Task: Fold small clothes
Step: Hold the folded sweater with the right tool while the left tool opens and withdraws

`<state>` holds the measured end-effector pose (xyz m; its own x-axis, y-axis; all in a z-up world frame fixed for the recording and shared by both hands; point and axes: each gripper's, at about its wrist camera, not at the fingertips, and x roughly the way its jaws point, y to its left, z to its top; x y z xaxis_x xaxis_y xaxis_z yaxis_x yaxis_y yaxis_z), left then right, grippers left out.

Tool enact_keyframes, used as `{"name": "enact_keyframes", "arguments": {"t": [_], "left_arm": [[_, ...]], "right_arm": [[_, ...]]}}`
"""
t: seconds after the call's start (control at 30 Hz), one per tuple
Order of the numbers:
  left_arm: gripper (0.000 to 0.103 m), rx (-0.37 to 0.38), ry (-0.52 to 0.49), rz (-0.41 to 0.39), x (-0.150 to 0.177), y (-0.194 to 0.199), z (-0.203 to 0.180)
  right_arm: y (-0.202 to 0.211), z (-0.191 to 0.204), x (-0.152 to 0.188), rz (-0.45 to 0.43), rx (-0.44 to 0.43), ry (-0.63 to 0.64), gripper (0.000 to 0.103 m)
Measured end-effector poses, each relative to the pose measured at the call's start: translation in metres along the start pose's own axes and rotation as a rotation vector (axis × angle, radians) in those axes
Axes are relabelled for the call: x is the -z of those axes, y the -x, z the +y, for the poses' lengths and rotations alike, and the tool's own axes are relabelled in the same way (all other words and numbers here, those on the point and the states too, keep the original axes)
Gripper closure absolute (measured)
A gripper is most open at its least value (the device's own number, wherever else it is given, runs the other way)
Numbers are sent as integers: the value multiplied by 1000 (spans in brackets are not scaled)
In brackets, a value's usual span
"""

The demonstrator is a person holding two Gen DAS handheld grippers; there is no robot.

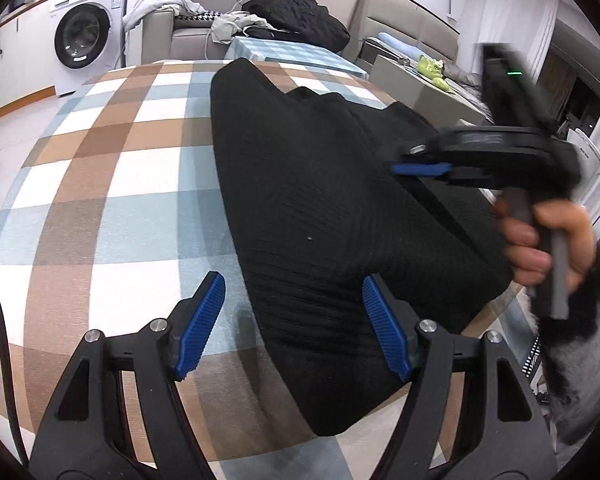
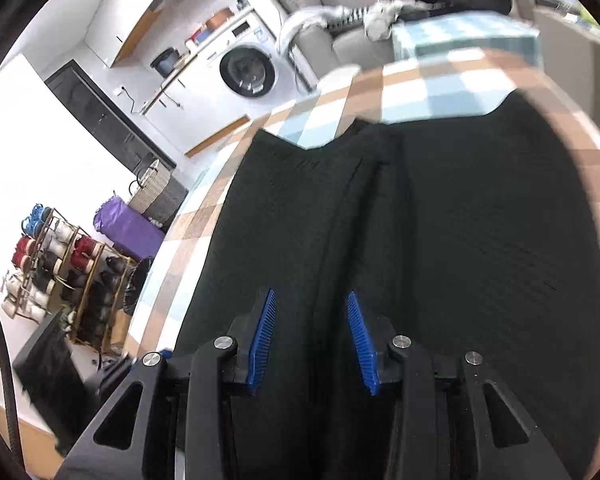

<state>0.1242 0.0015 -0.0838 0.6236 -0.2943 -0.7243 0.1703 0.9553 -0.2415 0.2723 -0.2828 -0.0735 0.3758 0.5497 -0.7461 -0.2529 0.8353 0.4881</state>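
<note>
Blue-padded left tongs [image 1: 294, 326] gape empty at lower centre, astride the near left edge of the black garment [image 1: 332, 208]. It runs lengthwise toward the upper frame over the checked cloth [image 1: 100, 184]. Right tongs [image 2: 312, 342] gape above its middle fold, nearer.

Wide bare run of checked tablecloth [image 1: 100, 184] to the left of the black garment [image 1: 320, 220], open to the near edge and the far rim. Left gripper [image 1: 294, 328] spread wide over the garment's left edge, nothing between the pads. On the right, blocked by the right gripper [image 1: 420, 169] and the hand [image 1: 540, 248] gripping its handle, low over the cloth. Beyond the far rim, crowded by a second checked table [image 1: 296, 54] and sofa [image 1: 188, 28]
</note>
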Motion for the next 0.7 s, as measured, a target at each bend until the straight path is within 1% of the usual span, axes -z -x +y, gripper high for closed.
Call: {"name": "enact_keyframes", "arguments": {"t": [0.03,0.07,0.1,0.13,0.17,0.2,0.23,0.27,0.3,0.33,0.37,0.4,0.47,0.53,0.63,0.67,0.7], "left_arm": [[34,0,2,-1,0,1,1],[34,-1,4,-2,-1,2,2],[34,-3,8,-6,-2,3,3],[34,-4,13,-14,-2,4,4],[34,-2,21,-23,-3,6,6],[34,1,25,-26,-4,8,6],[34,6,28,-27,-4,8,7],[34,7,29,-23,-4,7,8],[34,5,27,-16,-4,5,8],[34,1,22,3,-2,1,8],[34,1,19,14,-1,-1,7],[34,2,16,20,0,-3,6],[34,-14,-5,32,2,-6,4],[34,-28,-18,33,2,-5,4],[34,-16,-8,39,2,-5,8],[34,-14,-10,40,2,-6,9],[34,-13,-11,42,2,-7,9]], "right_arm": [[-12,-3,-5,30,18,-5,74],[-19,-2,-10,33,15,14,83],[-20,-1,-12,40,25,41,88],[-18,6,-13,36,42,83,96],[-11,12,-18,3,37,122,96],[1,22,-21,-51,29,170,97],[13,30,-23,-94,48,202,97],[22,28,-23,-133,68,212,97],[26,27,-25,-151,91,211,97],[21,20,-28,-141,127,192,97],[17,14,-29,-127,142,171,97],[7,5,-31,-98,156,141,96],[-12,-8,-30,-18,168,93,93],[-15,-15,-19,19,98,48,87],[-2,-14,4,32,-9,15,72],[5,-15,18,45,-58,2,69],[11,-12,28,56,-89,-3,69]]}}
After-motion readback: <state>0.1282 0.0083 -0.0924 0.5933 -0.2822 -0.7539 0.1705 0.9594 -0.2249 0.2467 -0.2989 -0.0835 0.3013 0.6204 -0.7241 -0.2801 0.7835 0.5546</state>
